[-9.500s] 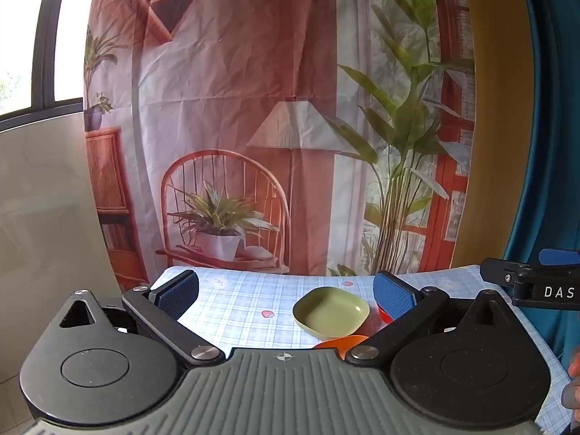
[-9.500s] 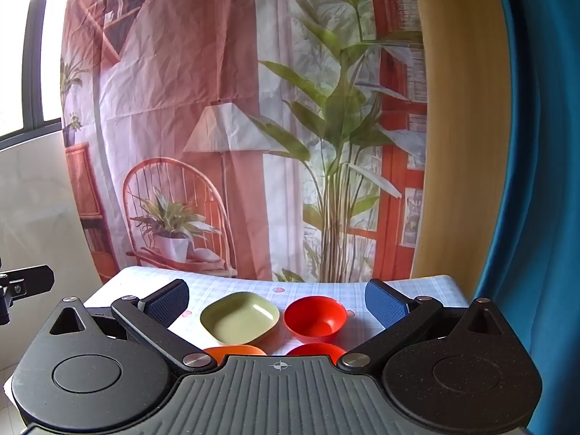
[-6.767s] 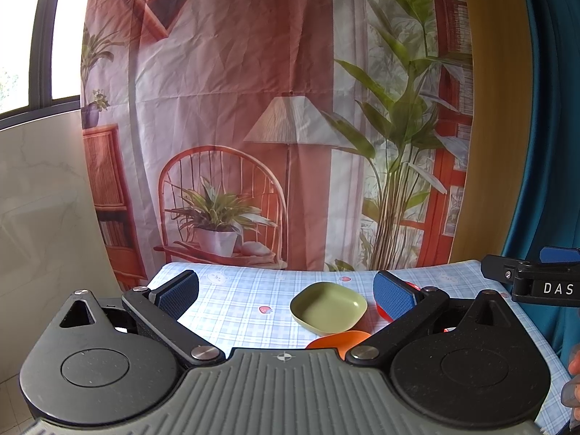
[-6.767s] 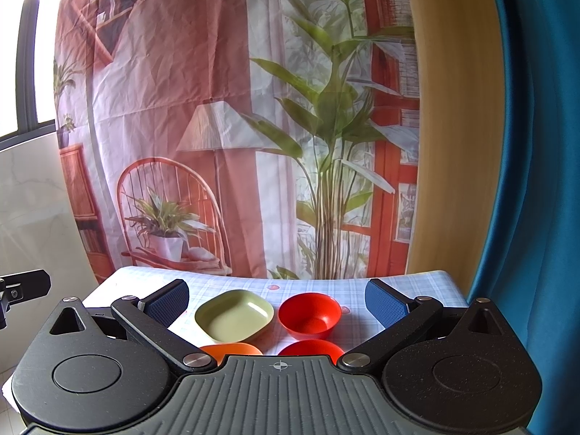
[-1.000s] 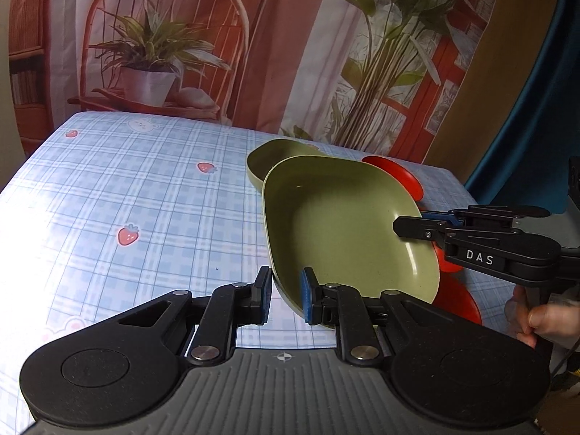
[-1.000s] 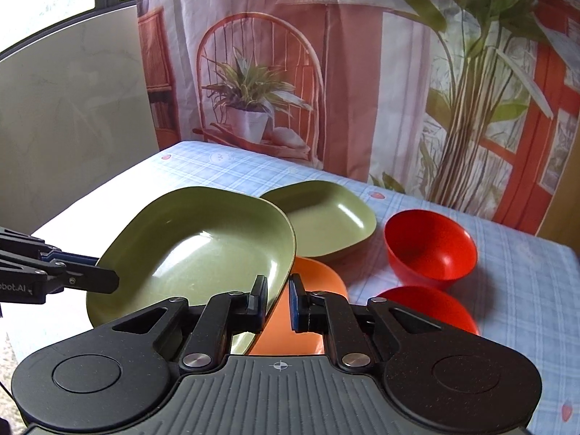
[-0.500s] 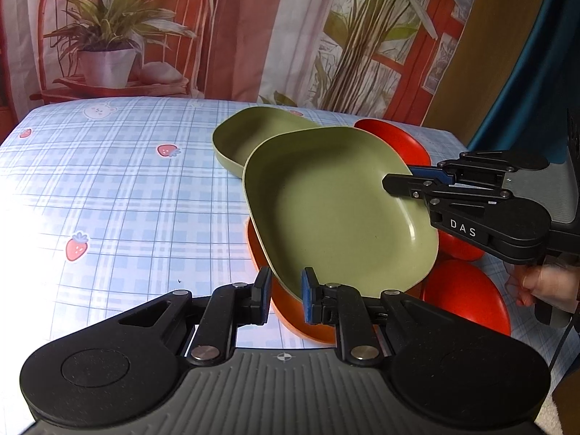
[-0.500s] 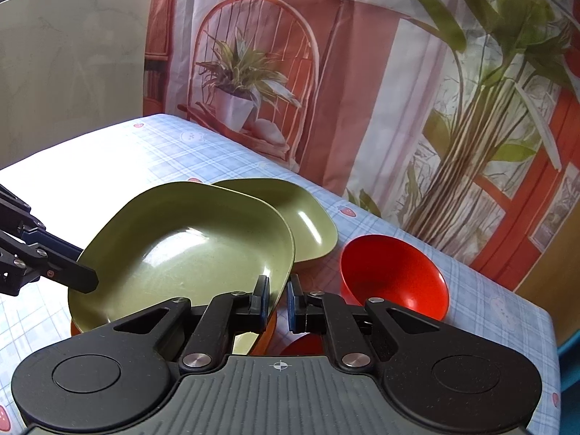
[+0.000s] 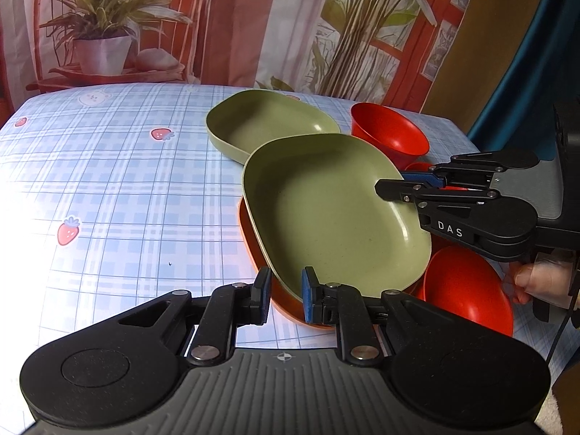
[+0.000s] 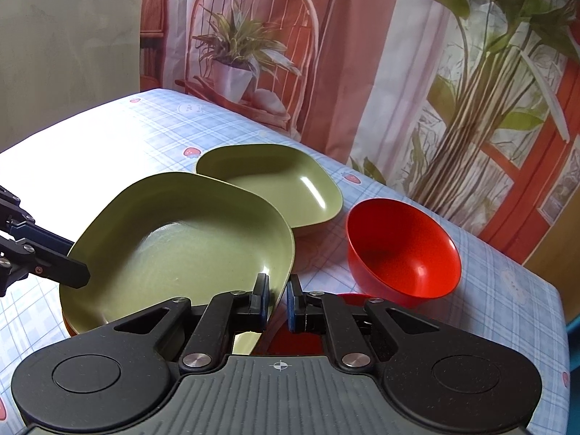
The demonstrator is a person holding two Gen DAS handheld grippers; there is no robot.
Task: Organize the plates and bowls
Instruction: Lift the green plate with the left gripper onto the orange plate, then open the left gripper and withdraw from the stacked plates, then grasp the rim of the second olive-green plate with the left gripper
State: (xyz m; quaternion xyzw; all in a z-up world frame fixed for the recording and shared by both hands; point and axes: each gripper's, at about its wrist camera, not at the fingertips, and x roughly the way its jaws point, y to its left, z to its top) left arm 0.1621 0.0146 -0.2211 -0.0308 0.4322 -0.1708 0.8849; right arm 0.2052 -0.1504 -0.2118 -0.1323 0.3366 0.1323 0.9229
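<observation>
Left wrist view: caught the large green plate (image 9: 333,217) low over the orange plate (image 9: 250,239), near the right end of the checked worktop (image 9: 127,181). Had hung clearly higher a second earlier, with more cloth showing beneath; now sat so close that only a thin orange crescent showed along its left and near edges. Could not tell whether already touching. Judged as the stacking step nearly done, with only the let-go left.

Clenched on the plate's near rim: the left hand-held gripper (image 9: 286,286), pads on either side of the wall, the gap perhaps a shade wider than half a second before. Clamped on the opposite side rim, unchanged: the right hand-held gripper (image 10: 277,290).

Faced hollow side up, close to level. Rounded-square in outline, so little long axis to speak of; ran, if anything, away from the left hand-held gripper toward the smaller green dish (image 9: 264,127) just beyond. Stood to the right: one red bowl (image 9: 388,134) at the back, another (image 9: 467,286) nearer, beside the stack.
</observation>
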